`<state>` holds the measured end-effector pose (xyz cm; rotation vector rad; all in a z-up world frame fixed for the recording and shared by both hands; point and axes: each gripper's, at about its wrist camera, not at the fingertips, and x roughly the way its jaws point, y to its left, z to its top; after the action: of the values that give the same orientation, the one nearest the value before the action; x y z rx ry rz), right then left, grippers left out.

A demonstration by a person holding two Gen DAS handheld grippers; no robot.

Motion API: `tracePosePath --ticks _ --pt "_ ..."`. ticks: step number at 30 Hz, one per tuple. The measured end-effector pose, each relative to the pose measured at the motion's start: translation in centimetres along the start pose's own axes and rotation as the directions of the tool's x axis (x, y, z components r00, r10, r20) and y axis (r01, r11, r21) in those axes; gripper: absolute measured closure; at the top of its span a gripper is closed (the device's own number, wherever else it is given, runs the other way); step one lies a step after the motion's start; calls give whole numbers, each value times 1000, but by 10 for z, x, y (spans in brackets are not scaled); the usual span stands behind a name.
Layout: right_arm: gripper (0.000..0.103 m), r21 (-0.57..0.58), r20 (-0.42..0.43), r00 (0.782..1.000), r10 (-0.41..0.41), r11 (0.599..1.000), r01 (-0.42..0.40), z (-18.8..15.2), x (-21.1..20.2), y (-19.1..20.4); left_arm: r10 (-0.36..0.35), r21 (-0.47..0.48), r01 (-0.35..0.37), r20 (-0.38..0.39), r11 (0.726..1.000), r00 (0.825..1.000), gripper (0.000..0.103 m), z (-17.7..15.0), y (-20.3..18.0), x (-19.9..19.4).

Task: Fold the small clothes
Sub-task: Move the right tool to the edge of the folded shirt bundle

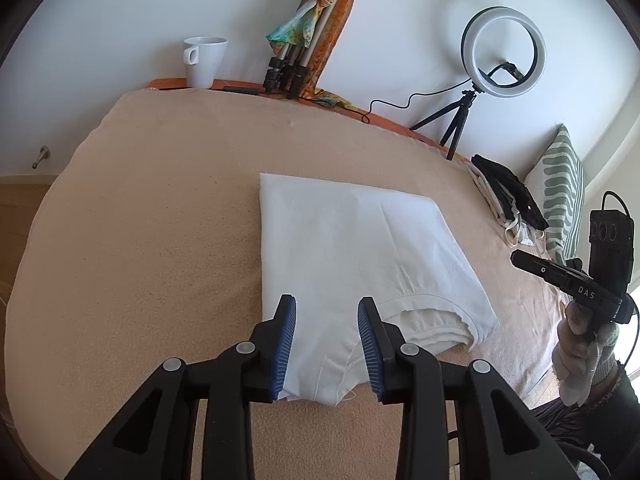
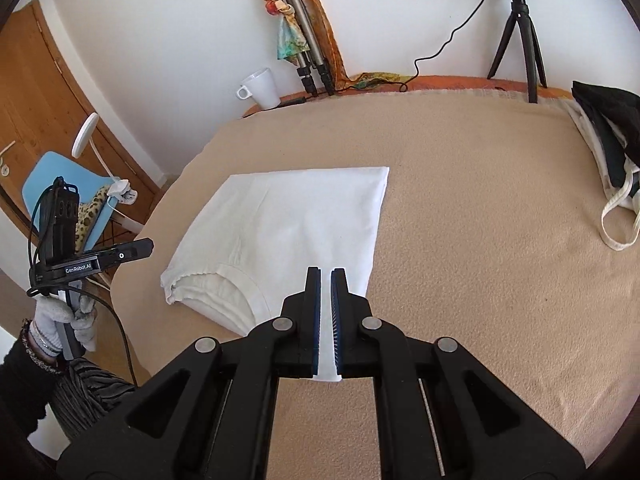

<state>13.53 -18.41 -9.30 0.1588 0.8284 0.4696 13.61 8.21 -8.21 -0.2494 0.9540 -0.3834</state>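
Note:
A white folded garment (image 1: 352,248) lies flat on the beige cloth-covered table (image 1: 160,220); it also shows in the right wrist view (image 2: 288,224). My left gripper (image 1: 327,306) is open, its jaws wide apart above the garment's near edge, holding nothing. My right gripper (image 2: 325,276) has its jaws nearly together with a thin gap, above the garment's near right corner; nothing is held between them. Each gripper's body shows in the other's view, held in a gloved hand off the table's side.
A pile of black and white clothes (image 1: 508,200) lies at the table's right, also in the right wrist view (image 2: 608,148). A white mug (image 1: 204,60), a folded tripod with a scarf (image 1: 304,40) and a ring light (image 1: 502,52) stand along the far edge. A green-patterned cushion (image 1: 560,192) lies at the right.

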Motion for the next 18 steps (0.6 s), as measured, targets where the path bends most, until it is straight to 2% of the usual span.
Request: tracePosePath --ticks 3,7,11,14,18 --pt "97 -39 6 1000 0 999 1 17 13 11 14 12 -14 -4 1000 1000 69 14 -8 14" --pt "97 -14 -23 999 28 1000 -28 36 41 14 -4 -5 4 18 1000 1000 67 39 -13 30" --pt "97 -38 -35 999 14 999 -16 56 70 21 -28 -10 28 24 1000 999 67 66 -21 53" --pt "97 -37 -44 999 16 999 -18 69 92 22 -15 23 15 11 1000 1000 67 80 -29 77" --pt "97 -39 -72 997 15 999 -18 80 116 24 -31 13 31 -32 999 999 67 88 -30 107"
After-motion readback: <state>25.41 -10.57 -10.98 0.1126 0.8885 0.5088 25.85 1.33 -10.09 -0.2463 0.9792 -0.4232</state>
